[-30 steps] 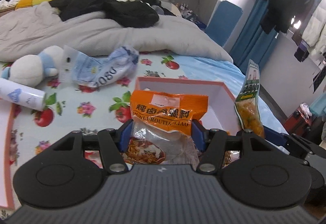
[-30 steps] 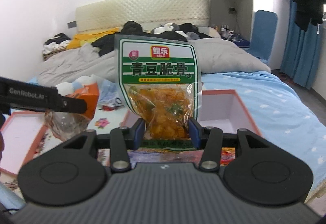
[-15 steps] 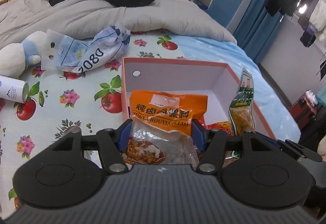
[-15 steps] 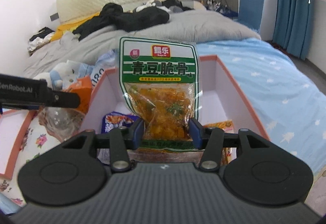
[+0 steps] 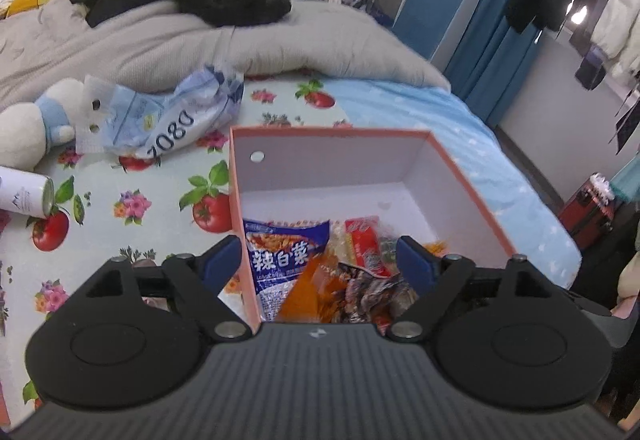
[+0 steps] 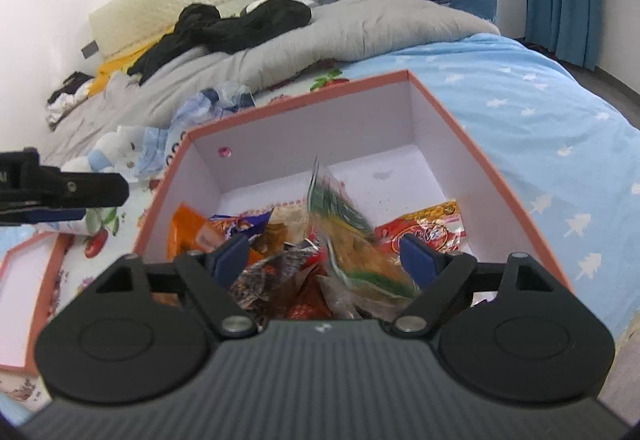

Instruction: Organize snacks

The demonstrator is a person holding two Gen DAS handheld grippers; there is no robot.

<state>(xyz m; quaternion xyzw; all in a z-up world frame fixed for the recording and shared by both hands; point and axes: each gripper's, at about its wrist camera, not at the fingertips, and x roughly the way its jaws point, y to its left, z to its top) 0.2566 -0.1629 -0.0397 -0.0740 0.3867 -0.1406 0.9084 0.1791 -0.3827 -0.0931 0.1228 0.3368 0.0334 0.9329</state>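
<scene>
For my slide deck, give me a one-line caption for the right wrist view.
Right gripper, jaws just opened, hangs over the pink box as the green snack packet drops among others.

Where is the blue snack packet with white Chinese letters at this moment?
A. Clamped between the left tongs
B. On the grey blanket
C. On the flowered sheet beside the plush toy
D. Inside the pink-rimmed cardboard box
D: the blue snack packet with white Chinese letters lies inside the pink-rimmed cardboard box, against its left wall among other snack packets.
</scene>
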